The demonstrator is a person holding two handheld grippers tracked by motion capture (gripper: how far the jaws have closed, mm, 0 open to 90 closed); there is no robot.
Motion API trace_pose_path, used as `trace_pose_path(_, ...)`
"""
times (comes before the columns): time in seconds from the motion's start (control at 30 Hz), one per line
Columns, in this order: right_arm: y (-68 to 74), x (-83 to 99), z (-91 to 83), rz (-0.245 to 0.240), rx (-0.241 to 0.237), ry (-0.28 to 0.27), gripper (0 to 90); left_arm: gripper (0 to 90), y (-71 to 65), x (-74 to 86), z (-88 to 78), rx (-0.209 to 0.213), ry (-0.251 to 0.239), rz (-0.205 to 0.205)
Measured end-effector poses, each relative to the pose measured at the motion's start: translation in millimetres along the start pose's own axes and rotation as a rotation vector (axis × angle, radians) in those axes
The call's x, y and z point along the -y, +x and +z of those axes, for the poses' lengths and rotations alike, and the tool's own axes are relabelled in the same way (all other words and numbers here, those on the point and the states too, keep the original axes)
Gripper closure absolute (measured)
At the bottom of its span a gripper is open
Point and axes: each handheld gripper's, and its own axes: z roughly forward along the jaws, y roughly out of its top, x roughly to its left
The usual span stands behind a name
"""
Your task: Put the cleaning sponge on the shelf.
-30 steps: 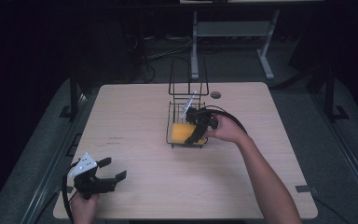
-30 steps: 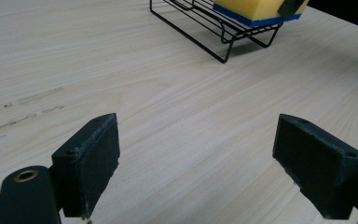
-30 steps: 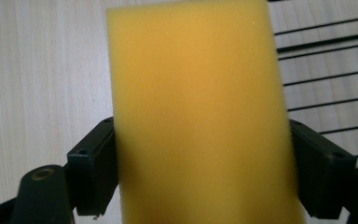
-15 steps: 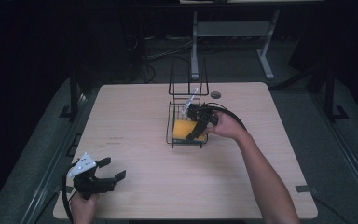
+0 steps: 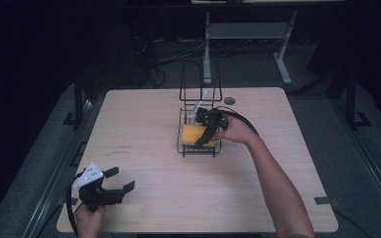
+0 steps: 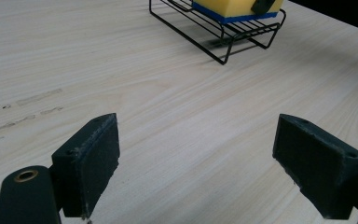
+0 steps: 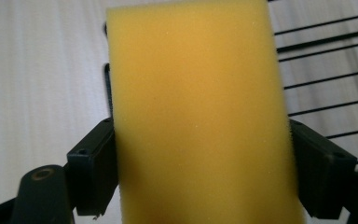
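Right gripper [image 5: 204, 139] clamps the yellow sponge [image 5: 193, 134] across its width, long axis running away from the jaws, low in the wire rack [image 5: 198, 148]; left gripper [image 5: 121, 187] idles agape, well apart.

Tabletop evenly lit; surroundings dark; close sponge [image 7: 198, 112] perhaps slightly soft.

pale wood-grain tabletop [image 6: 177, 116], smooth and matt, faintly scuffed. on it, thin black wire rack [image 5: 199, 147], slightly glossy metal. in the rack, yellow sponge [image 7: 196, 112]: porous matt foam, fine-pitted, blue backing beneath. matt black pads [image 6: 91, 161], rough-edged, rubbery-looking.
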Motion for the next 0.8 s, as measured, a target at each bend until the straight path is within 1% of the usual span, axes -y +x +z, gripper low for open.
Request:
trace_pose_path(0.07,-1.5,1.1,2.0,0.01,-0.022,-0.002,19.4,14.1,0.7,0.3,0.0,0.005,0.001,-0.005)
trace_pose_path(0.17,0.0,-0.7,5.7,-0.001,-0.014,0.008,19.3,14.1,0.6,0.1,0.1,0.005,-0.001,-0.004)
trace_pose_path(0.23,-1.1,-0.6,6.6,0.003,-0.011,-0.003,19.2,14.0,-0.1,0.0,0.4,0.005,-0.002,-0.004)
trace_pose_path(0.27,-2.7,0.1,8.2,0.01,-0.016,0.001,19.0,14.1,-0.7,-0.1,0.7,0.005,-0.001,-0.005)
trace_pose_path(0.37,-1.7,0.2,10.2,0.006,-0.015,0.017,18.9,14.1,-0.6,0.0,0.9,0.009,-0.004,-0.007)
trace_pose_path(0.53,-0.8,-0.8,10.3,0.008,-0.018,0.006,18.9,14.0,-0.5,0.2,0.7,0.007,-0.002,-0.01)
trace_pose_path(0.6,-0.9,-0.9,11.4,0.009,-0.016,0.01,18.3,14.1,-0.4,0.2,0.1,0.005,-0.004,-0.008)
trace_pose_path(0.67,-1.2,-0.7,12.6,0.015,-0.023,0.017,17.7,14.1,-0.1,0.1,-0.1,0.006,-0.004,-0.008)
trace_pose_path(0.7,-0.4,-0.7,13.0,0.019,-0.018,0.022,17.8,14.0,0.0,0.2,-0.1,0.006,-0.005,-0.009)
trace_pose_path(0.73,-0.2,-0.8,13.4,0.01,-0.016,0.018,17.9,14.0,0.2,0.3,-0.2,0.008,-0.004,-0.009)
trace_pose_path(0.8,0.9,-1.5,13.2,0.013,-0.015,0.021,18.4,14.0,0.3,0.3,-0.2,0.006,-0.004,-0.009)
